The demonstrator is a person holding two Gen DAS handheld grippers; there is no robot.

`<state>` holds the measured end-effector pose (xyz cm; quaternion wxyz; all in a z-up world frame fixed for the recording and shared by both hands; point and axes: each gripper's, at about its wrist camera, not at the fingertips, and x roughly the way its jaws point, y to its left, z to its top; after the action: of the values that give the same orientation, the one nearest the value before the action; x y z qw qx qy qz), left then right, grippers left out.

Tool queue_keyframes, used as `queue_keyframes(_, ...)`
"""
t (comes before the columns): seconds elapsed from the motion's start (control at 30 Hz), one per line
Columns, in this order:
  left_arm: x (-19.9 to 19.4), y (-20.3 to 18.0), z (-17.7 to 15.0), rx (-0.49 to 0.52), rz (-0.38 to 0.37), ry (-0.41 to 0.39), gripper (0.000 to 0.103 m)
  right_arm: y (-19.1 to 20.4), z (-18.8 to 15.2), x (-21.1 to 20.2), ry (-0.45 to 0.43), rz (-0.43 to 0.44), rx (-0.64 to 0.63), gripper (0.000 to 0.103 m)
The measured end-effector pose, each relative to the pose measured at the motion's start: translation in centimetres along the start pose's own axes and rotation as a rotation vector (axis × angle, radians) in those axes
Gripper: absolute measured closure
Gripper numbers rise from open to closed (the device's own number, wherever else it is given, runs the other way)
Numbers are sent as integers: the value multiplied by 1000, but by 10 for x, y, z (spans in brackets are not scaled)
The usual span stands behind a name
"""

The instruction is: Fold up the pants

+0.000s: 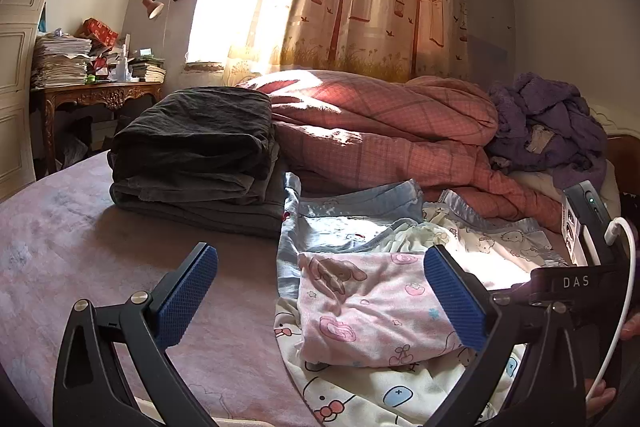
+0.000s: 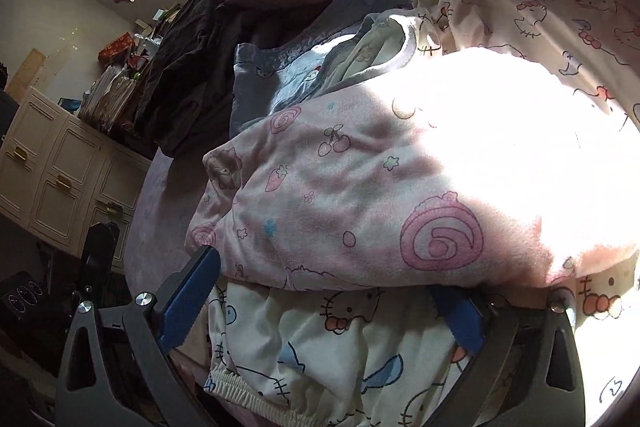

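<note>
The folded pink pants (image 1: 372, 311) lie on the cream cat-print garment (image 1: 360, 399), just in front of the plaid quilt (image 1: 384, 123). Left gripper (image 1: 320, 301) gapes, empty. Right gripper (image 2: 326, 301) spread, its right finger seemingly tucked under the pants.

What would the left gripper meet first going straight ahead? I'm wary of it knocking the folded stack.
Probably the folded pink pants, which lie low between the open left gripper fingers, toward the right one. The dark folded stack sits farther back and to the left, though depth is uncertain.
</note>
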<state>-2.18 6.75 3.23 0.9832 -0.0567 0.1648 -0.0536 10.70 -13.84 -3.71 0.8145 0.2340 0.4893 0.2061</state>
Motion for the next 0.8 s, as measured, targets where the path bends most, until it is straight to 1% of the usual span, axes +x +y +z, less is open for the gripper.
queue_keyframes(0.07,0,0,0,-2,0,0,1,-3,2,-2,-29,18,25,1)
queue_keyframes(0.1,0,0,0,-3,0,0,1,-6,3,-2,-23,37,45,1)
queue_keyframes(0.17,1,1,0,-9,2,1,1,-9,-1,2,19,76,82,1)
queue_keyframes(0.2,1,1,1,-15,1,4,1,-8,-5,4,36,73,74,2)
queue_keyframes(0.27,2,2,1,-23,0,10,1,0,-9,6,42,21,-3,2)
queue_keyframes(0.33,3,3,0,-23,2,14,1,1,-7,9,36,1,-16,2)
queue_keyframes(0.37,3,2,0,-21,6,16,1,-1,-4,8,12,1,0,3)
queue_keyframes(0.4,3,2,-1,-19,8,16,1,-4,0,5,-34,-1,11,6)
queue_keyframes(0.47,2,2,-1,-19,5,16,1,-7,6,-6,-126,-10,18,7)
queue_keyframes(0.5,1,2,0,-19,2,15,1,-8,8,-11,-164,23,25,7)
queue_keyframes(0.53,1,2,0,-19,-1,14,1,-9,8,-16,-184,57,25,7)
queue_keyframes(0.57,1,2,0,-19,-4,15,1,-9,9,-16,-178,69,16,7)
queue_keyframes(0.6,2,2,0,-19,-10,20,1,-10,9,-12,-156,61,10,7)
queue_keyframes(0.7,4,0,-1,-17,-21,36,1,-16,7,11,-38,44,14,7)
queue_keyframes(0.73,4,-1,-2,-15,-22,39,1,-15,6,10,-51,39,5,7)
queue_keyframes(0.8,3,-2,-3,-10,-14,35,1,-12,6,0,-118,55,9,7)
